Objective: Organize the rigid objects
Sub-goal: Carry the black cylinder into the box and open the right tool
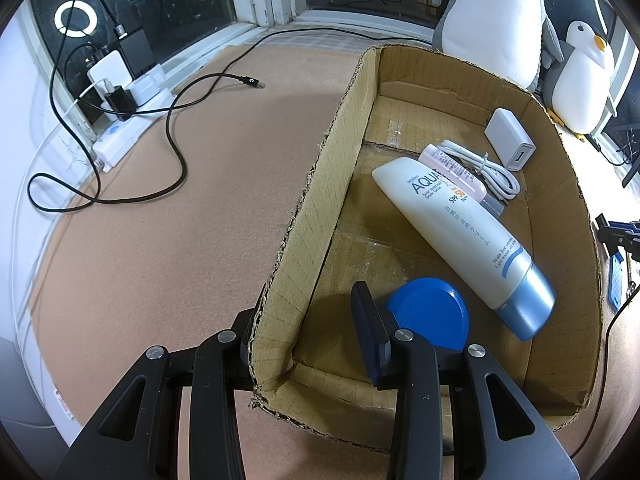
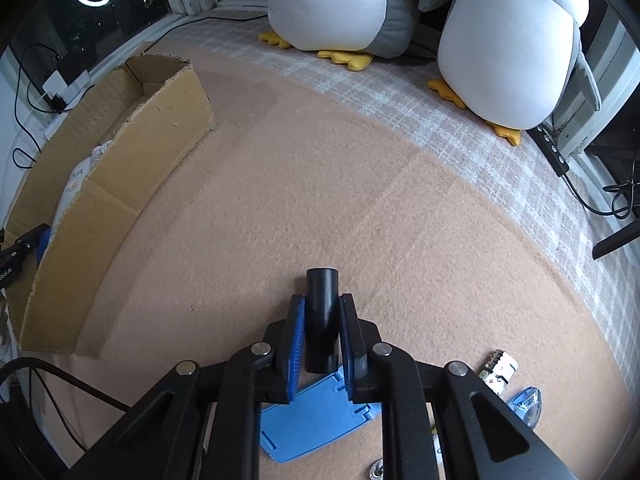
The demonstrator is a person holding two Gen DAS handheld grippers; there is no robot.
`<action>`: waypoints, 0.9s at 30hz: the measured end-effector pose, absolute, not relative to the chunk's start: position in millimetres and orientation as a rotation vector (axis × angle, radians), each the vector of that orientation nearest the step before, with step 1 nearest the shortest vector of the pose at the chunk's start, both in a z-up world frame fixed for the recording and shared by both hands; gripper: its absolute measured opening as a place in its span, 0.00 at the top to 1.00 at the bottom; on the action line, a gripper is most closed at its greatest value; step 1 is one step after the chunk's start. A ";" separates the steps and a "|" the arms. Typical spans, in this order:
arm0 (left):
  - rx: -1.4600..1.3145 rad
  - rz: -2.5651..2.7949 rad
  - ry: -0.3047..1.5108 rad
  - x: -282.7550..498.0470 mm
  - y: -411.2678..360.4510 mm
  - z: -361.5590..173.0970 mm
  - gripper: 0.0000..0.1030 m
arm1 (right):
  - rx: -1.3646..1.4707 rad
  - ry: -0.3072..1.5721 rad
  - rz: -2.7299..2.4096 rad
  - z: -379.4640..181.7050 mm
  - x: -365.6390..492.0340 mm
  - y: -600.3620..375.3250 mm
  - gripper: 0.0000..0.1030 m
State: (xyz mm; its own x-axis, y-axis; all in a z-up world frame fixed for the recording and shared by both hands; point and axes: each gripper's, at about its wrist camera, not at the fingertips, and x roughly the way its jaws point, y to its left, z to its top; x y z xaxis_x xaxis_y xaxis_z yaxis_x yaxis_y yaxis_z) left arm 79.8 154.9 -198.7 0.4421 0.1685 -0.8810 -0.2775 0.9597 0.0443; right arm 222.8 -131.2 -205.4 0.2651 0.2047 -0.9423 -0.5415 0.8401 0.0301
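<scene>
**Black tube in my right fingers, left spread across the box wall**

Closest in, my right gripper (image 2: 321,330) is clamped on a black tube (image 2: 321,320), the blue pads pressing it from both sides, one end poking out past the fingertips. Right under it lies a blue plate (image 2: 316,424) flat on the tan mat (image 2: 320,200), and off to the right of that a small white patterned piece (image 2: 498,368) and a clear blue bit (image 2: 526,402).

The box (image 2: 120,184) stands well to the left of the tube, its long cardboard wall facing me. Beyond the mat, two plush penguins (image 2: 508,48) sit by the window.

Over on the left camera, my left gripper (image 1: 306,336) is wide open and straddles the box's (image 1: 316,200) near left wall: one finger outside, the blue-padded one (image 1: 370,332) inside. It grips nothing. Just beside that inner finger, on the box floor, sits a blue round lid (image 1: 430,312). Further in, a white sunscreen tube (image 1: 464,236) lies at a slant, its blue cap near the lid. A small pink tube (image 1: 452,170) rests against its far end, with a coiled white cable (image 1: 484,168) next to that and a white charger (image 1: 510,138) toward the far right corner.

Left of the box, a black cable (image 1: 176,128) loops over the mat to a power strip (image 1: 120,136) at the window.
</scene>
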 end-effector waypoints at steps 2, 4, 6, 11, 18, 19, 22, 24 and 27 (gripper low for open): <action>-0.113 0.277 1.078 79.6 155.2 -198.8 0.65 | -0.314 1.194 0.516 -200.3 221.0 -131.5 0.86; -0.113 0.278 1.078 79.7 154.8 -199.3 0.65 | -0.300 1.183 0.519 -194.0 219.0 -131.5 0.86; -0.113 0.278 1.077 79.5 154.7 -199.7 0.65 | -0.283 1.169 0.528 -185.8 216.6 -129.6 0.86; -0.113 0.277 1.077 79.0 155.2 -199.9 0.65 | -0.258 1.123 0.569 -163.6 208.4 -113.7 0.86; -0.113 0.278 1.078 79.6 154.6 -199.7 0.65 | -0.226 1.067 0.651 -135.5 194.5 -79.0 0.86; -0.113 0.278 1.078 79.7 154.7 -199.6 0.65 | -0.224 1.062 0.662 -132.8 193.3 -73.7 0.86; -0.112 0.278 1.078 79.7 154.6 -199.6 0.65 | -0.214 1.044 0.702 -124.7 187.9 -56.0 0.86; -0.112 0.278 1.078 79.4 155.0 -199.8 0.65 | -0.210 1.035 0.726 -120.1 184.9 -42.4 0.86; -0.113 0.278 1.078 79.7 154.7 -199.7 0.65 | -0.218 1.026 0.757 -117.8 181.1 -23.8 0.86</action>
